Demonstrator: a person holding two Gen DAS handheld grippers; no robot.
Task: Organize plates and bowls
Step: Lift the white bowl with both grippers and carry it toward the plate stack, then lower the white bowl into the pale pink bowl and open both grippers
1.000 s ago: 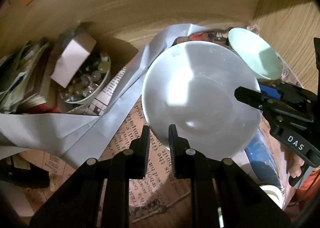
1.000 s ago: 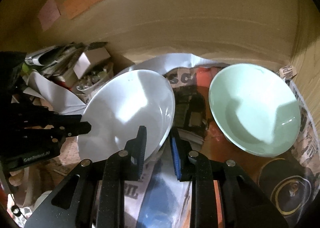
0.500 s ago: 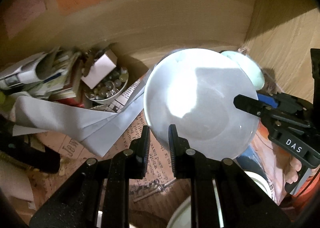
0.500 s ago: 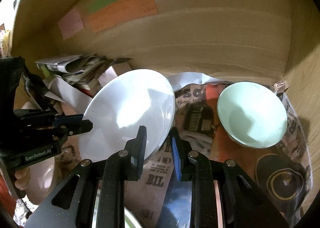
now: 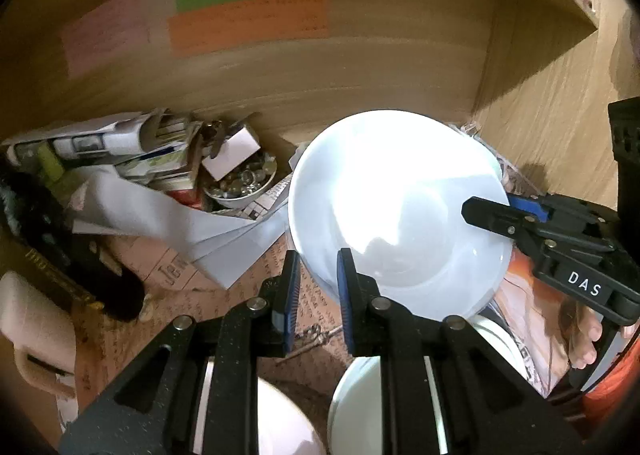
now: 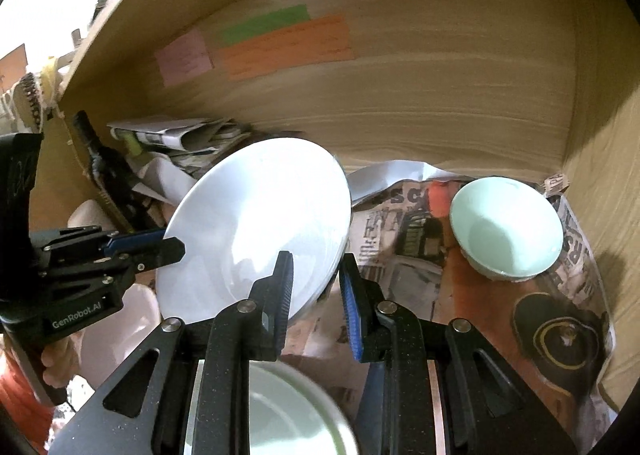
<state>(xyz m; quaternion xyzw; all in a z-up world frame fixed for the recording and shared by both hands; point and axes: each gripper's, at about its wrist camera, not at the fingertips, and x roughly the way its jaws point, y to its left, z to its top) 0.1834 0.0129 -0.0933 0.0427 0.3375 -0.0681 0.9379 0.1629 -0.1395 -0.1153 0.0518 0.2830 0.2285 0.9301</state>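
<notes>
A large white plate (image 5: pixel 400 207) is held in the air inside a wooden cabinet, above the newspaper (image 6: pixel 404 231) that lines the shelf. It is round, glossy and plain, with a shallow well and a broad rim, brightly lit across its upper half. Its face tilts up toward the cameras, the far edge raised and the near edge low.

Going left to right around the plate: a small bowl of glass beads (image 5: pixel 240 183) sits left of it by a heap of papers (image 5: pixel 132 151). The left hand-held gripper (image 5: pixel 316 291) is clamped on the plate's near-left rim, jaws narrow. The right hand-held gripper (image 6: pixel 316 287) pinches the plate's near-right rim, jaws likewise narrow. Right of the plate, well apart, a pale green bowl (image 6: pixel 506 233) stands upright on the newspaper in the cabinet's back corner. Behind the plate, coloured paper notes (image 6: pixel 280 43) stick to the back wall.
</notes>
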